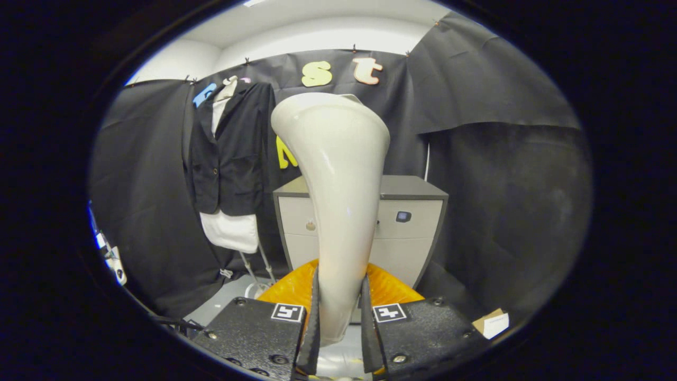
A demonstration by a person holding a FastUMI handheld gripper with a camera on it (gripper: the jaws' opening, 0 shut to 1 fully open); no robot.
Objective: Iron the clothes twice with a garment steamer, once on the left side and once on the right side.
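My gripper point(338, 312) is shut on the white garment steamer point(338, 180), both fingers pressing its narrow handle. The steamer stands upright between the fingers, its wide head flaring at the top. Beyond and to the left of it hang the clothes: a black jacket point(232, 153) over a white shirt point(230, 230), on a stand against the booth's wall. The steamer is well apart from the clothes.
A grey and white drawer cabinet point(412, 222) stands straight ahead behind the steamer. An orange ribbed object point(389, 288) lies just beyond my fingers. The stand's metal legs point(259, 267) reach the floor under the shirt. A small cardboard piece point(492, 323) lies to the right.
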